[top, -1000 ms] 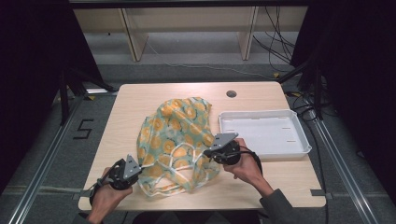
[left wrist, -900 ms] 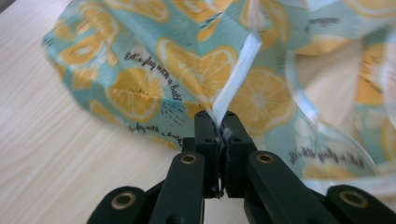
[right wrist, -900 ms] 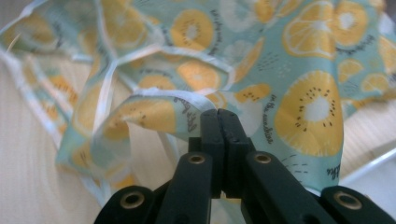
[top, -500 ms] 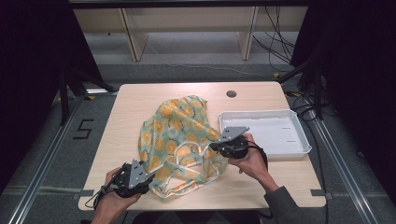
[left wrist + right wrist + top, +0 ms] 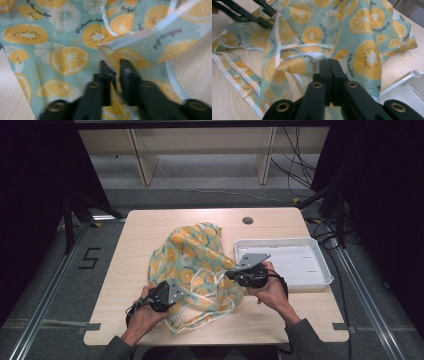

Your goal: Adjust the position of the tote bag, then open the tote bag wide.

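on smooth pale wood, thin crumpled citrus-print cloth (image 5: 196,265) pinched by left gripper (image 5: 115,65) and right gripper (image 5: 329,61)

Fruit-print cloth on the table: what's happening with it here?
A person is working a crumpled fruit-print cloth with a handheld gripper in each hand. The left gripper has pinched a fold near the cloth's near edge, and the right gripper is shut on a fold on the side by the white tray. The cloth lies bunched mid-table with its white straps loose, beside the tray, not in it.
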Motion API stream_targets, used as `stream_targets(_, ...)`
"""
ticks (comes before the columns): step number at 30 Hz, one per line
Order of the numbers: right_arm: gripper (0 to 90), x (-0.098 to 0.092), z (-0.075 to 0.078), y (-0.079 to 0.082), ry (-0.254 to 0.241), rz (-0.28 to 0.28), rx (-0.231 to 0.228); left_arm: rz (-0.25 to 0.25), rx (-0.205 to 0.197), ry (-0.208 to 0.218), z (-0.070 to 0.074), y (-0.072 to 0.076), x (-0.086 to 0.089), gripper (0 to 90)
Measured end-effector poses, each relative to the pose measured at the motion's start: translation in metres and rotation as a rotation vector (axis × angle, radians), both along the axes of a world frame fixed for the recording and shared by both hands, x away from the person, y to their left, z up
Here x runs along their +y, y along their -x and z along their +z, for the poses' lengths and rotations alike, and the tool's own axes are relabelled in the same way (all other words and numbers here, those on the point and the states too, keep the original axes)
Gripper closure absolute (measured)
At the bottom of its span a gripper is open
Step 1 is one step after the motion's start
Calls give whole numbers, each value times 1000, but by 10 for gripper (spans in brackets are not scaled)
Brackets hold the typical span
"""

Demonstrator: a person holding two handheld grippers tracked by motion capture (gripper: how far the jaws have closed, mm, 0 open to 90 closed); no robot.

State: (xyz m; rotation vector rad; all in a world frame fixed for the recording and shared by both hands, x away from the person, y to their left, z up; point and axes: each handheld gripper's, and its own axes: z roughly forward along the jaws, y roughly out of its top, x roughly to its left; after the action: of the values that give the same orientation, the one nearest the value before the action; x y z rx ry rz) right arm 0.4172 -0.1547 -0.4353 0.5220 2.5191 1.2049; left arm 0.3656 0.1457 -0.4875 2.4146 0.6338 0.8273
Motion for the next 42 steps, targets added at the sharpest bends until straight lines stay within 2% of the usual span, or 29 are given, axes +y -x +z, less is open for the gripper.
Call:
stream_targets(4, 900, 0, 3, 0, -6, 2, -9, 10, -19, 87, 13, -2, 16, 893)
stream_targets(5, 900, -1, 3, -1, -11, 1, -11, 15, -19, 137, 24, -2, 26, 893)
stream_targets(7, 900, -1, 4, -1, -15, -3, -13, 14, -21, 191, 31, -3, 35, 892)
stream_targets(8, 900, -1, 4, -1, -15, -3, -13, 14, -21, 191, 31, -3, 35, 891)
stream_targets(10, 900, -1, 5, -2, -14, 5, -19, 27, -21, 225, 36, -5, 41, 892)
stream_targets(11, 900, 0, 5, -2, -13, 3, -18, 18, -22, 211, 38, -6, 44, 892)
stream_targets(13, 900, 0, 6, -2, -13, 2, -19, 33, 3, 249, 39, -7, 49, 893)
stream_targets(16, 900, 0, 6, -2, -16, -6, -20, 28, 12, 236, 41, -8, 53, 893)
stream_targets(20, 900, 0, 9, -4, -22, 0, -29, 39, 26, 269, 43, -9, 57, 894)
stream_targets(22, 900, 1, 11, -4, -29, -18, -25, 32, 22, 263, 46, -9, 61, 894)
stream_targets(23, 900, 1, 12, -5, -29, -6, -34, 39, 29, 285, 47, -9, 62, 894)
stream_targets(25, 900, 4, 16, -8, -32, -2, -47, 38, 23, 287, 49, -11, 66, 893)
stream_targets(26, 900, 5, 18, -8, -34, -3, -49, 34, 2, 296, 51, -14, 71, 893)
stream_targets(27, 900, 5, 18, -8, -34, -3, -49, 34, 2, 296, 51, -14, 71, 894)
stream_targets(28, 900, 6, 20, -10, -39, -2, -50, 60, 13, 321, 51, -13, 72, 894)
stream_targets(29, 900, 7, 22, -12, -37, 4, -61, 43, -2, 317, 52, -16, 75, 893)
stream_targets(30, 900, 8, 25, -14, -46, -12, -60, 63, 1, 341, 52, -16, 77, 893)
stream_targets(31, 900, 10, 27, -17, -47, -4, -72, 81, 12, 346, 52, -16, 79, 893)
stream_targets(32, 900, 11, 29, -19, -47, -1, -79, 69, -2, 350, 52, -19, 82, 893)
stream_targets(34, 900, 14, 33, -26, -61, -18, -84, 88, 4, 379, 51, -20, 86, 893)
stream_targets(35, 900, 16, 36, -28, -67, -29, -79, 77, 4, 356, 52, -21, 90, 893)
stream_targets(36, 900, 19, 39, -34, -65, -32, -94, 94, 12, 399, 49, -21, 89, 893)
stream_targets(37, 900, 20, 40, -37, -66, -30, -97, 80, 10, 359, 50, -22, 93, 893)
stream_targets(38, 900, 21, 42, -40, -67, -35, -97, 81, 10, 367, 49, -23, 94, 893)
stream_targets(39, 900, 21, 42, -40, -67, -35, -97, 88, 15, 392, 47, -24, 95, 893)
stream_targets(42, 900, 25, 49, -49, -83, -54, -99, 93, 22, 376, 47, -28, 102, 893)
